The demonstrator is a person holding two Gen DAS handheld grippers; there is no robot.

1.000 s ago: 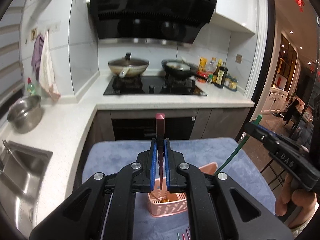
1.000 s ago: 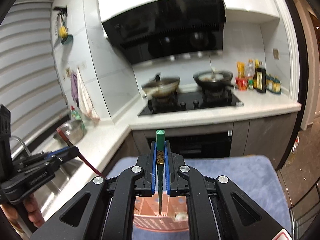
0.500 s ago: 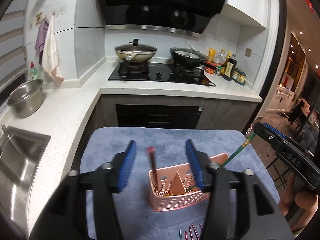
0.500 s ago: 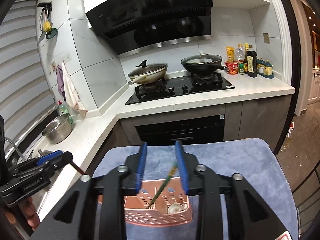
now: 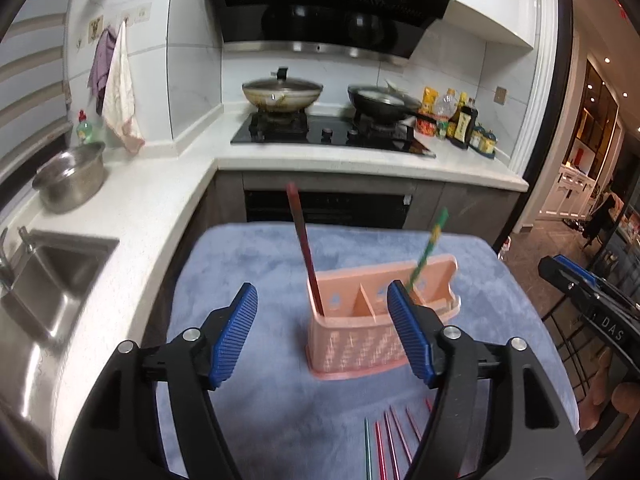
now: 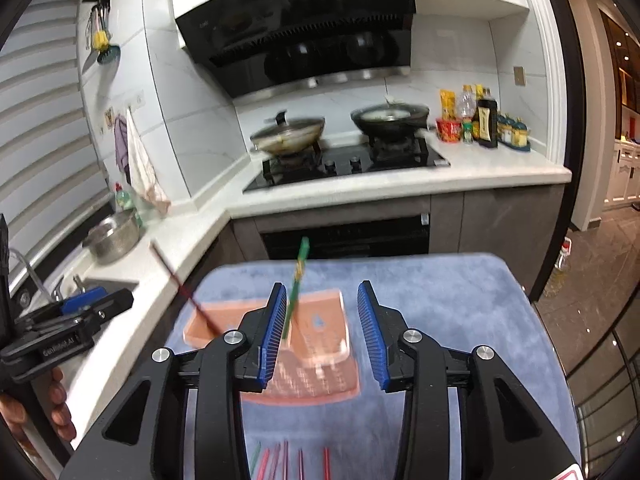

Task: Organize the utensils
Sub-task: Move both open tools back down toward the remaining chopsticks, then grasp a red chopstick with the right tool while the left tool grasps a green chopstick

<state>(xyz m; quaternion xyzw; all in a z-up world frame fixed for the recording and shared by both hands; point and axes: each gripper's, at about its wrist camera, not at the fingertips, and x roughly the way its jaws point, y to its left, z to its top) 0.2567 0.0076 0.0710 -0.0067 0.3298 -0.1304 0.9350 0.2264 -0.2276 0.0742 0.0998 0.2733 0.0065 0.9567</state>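
Observation:
A pink utensil basket (image 5: 372, 320) stands on the blue cloth (image 5: 248, 264); it also shows in the right wrist view (image 6: 316, 360). A red chopstick (image 5: 304, 248) leans in its left compartment and a green chopstick (image 5: 426, 252) in its right one. My left gripper (image 5: 324, 332) is open and empty, just in front of the basket. My right gripper (image 6: 322, 330) is open and empty above the basket, with the green chopstick (image 6: 296, 284) by its left finger. Several red chopsticks and a green one (image 5: 384, 448) lie on the cloth near me.
A white counter (image 5: 132, 216) with a steel pot (image 5: 70, 178) and a sink (image 5: 44, 280) runs along the left. A stove with two pans (image 5: 280, 94) is at the back, with bottles (image 5: 464, 124) to its right. The other gripper shows at the right edge (image 5: 588, 292).
Both grippers opened and let their chopsticks drop into the basket, red on the left, green on the right. Both have pulled back and up from the basket.

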